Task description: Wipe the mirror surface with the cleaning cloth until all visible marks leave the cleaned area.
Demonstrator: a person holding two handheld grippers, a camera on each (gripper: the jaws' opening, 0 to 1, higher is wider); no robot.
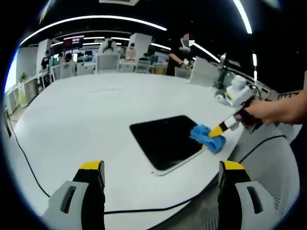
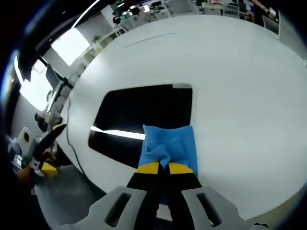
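Left gripper view: left gripper (image 1: 160, 175) hangs over the near edge of the white table (image 1: 91, 120), jaws spread wide, nothing between them. Mirror (image 1: 165, 139) lies flat ahead of the jaws, dark face up, slightly right of centre. Right gripper (image 1: 221, 128) comes in from the right, held by a hand (image 1: 268, 111), its yellow tips clamped on the blue cloth (image 1: 208, 138). Cloth sits on the mirror's right edge, partly over the table. A black cable (image 1: 144, 208) runs along the table edge just in front of the left jaws. People and desks far behind the table.

Right gripper view: right gripper (image 2: 159, 167) jaws pinched together on the blue cloth (image 2: 168, 146), cloth bunched at the tips and spread forward onto the mirror (image 2: 144, 115). Mirror is directly ahead, touching the cloth, a bright light streak reflected across it. Left gripper (image 2: 45, 143) shows at the left, off the table (image 2: 240, 86) edge; cannot tell its jaw state from here.
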